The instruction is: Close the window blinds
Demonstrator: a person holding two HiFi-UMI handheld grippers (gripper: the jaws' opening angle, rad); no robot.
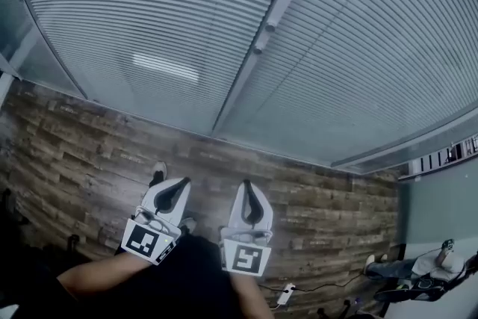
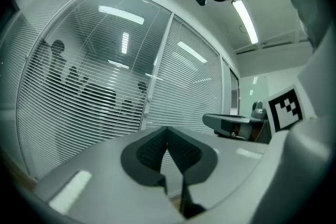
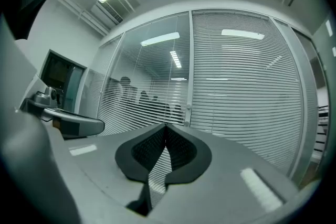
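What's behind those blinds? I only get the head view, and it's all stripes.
Observer: In the left gripper view, dark shapes like people show through the left blind.
Operator: Does the other blind show them too?
Observer: No. In the right gripper view, the right blind shows only its slats and reflected lights.
Operator: Are the pinchers holding something?
Observer: No. The left gripper and the right gripper each have their jaw tips together, with nothing between them.
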